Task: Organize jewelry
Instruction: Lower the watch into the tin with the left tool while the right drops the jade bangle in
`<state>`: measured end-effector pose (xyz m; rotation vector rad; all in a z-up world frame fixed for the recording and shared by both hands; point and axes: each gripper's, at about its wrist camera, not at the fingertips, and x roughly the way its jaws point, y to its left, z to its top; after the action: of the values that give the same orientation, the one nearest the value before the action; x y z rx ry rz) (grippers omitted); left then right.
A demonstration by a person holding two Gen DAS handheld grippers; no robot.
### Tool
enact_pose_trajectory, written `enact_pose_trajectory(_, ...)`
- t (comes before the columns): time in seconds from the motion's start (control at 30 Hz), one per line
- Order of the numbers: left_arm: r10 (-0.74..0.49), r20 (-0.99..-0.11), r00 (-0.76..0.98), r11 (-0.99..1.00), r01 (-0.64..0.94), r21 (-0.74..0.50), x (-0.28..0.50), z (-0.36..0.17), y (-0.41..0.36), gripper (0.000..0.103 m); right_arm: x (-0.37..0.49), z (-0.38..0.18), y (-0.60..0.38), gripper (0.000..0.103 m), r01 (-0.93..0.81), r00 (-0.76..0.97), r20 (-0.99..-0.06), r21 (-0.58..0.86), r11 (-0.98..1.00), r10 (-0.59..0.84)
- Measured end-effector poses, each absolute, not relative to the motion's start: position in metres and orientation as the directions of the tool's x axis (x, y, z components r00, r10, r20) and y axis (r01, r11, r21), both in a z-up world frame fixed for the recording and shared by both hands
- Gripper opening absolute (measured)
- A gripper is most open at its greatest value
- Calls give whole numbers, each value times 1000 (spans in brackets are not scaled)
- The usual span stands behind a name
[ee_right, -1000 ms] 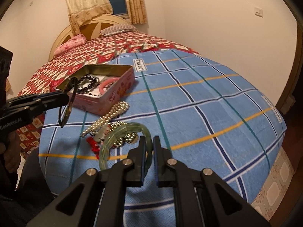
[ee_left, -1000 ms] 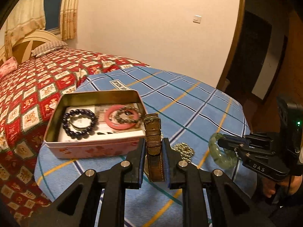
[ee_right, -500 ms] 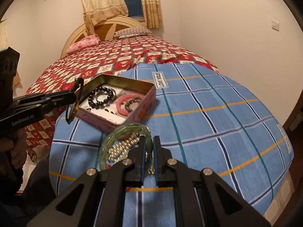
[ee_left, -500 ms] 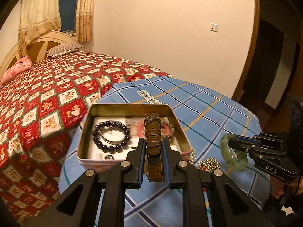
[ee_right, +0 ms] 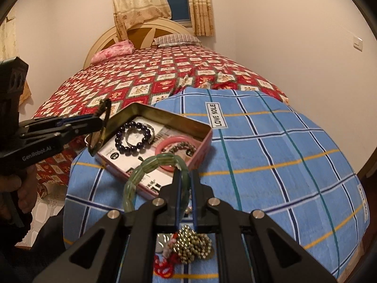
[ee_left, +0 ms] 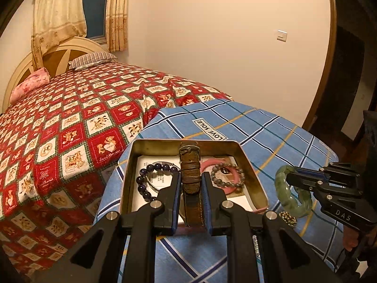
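- The left tool [ee_left: 190,188] is clenched on a worn brown leather watch strap with a metal buckle [ee_left: 191,172], carried above the near part of the open rectangular metal tin with pink flowered sides [ee_left: 255,181]. The strap stands nearly upright between the pads, with its lower end hanging below them. If let go from here, it could topple onto the tin's near rim or land half outside.
- The right tool [ee_right: 186,184] is clenched on a translucent pale green jade-like bangle [ee_right: 132,184], held in the air just beside the tin's right wall, above the blue checked cloth covering the surface [ee_right: 271,165]. Only a short arc of the ring sits between the pads, so it could swing or slip. A drop onto the tin's edge could chip it, since it looks hard and brittle.
- Inside the tin already lie a dark purple bead bracelet [ee_left: 150,179], a pink ring bangle [ee_left: 233,186] and a grey bead bracelet [ee_left: 227,174]. A strap laid down blindly would cover or tangle with them.
- The two tools stand near each other beside the tin; both reaching in at once risks a knock that shifts the tin.
- A heap of small gold-coloured beads [ee_right: 193,245] and a red knotted cord [ee_right: 165,266] lie on the cloth under the right tool, which a low pass could drag or scatter.
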<state>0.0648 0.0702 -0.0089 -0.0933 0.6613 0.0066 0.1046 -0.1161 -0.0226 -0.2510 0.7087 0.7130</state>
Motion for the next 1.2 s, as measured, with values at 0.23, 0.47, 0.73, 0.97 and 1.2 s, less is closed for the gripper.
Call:
enact_pose_trajectory(0.23, 2, -624, 781, 997, -53, -63, 75, -12, 79, 17, 113, -22, -99, 9, -687, 532, -672, 12, 726, 515)
enact_pose_trajectory(0.47, 20, -631, 775, 997, -63, -46, 84, -14, 85, 17, 121, -25, -82, 9, -699, 526, -678, 1, 716, 514)
enact_pose_trajectory(0.73, 29, -642, 766, 998, -60, -27, 97, -18, 89, 17, 131, -28, -70, 9, -703, 523, -687, -13, 711, 505)
enact_pose_trajectory(0.97, 36, -656, 754, 998, -65, -21, 109, -23, 95, 17, 139, -32, -59, 9, -702, 520, -694, -16, 712, 498)
enact_pose_trajectory(1.2, 43, -665, 746, 997, -70, -14, 119, -27, 101, 17, 146, -43, -48, 9, -703, 514, -708, -25, 711, 484)
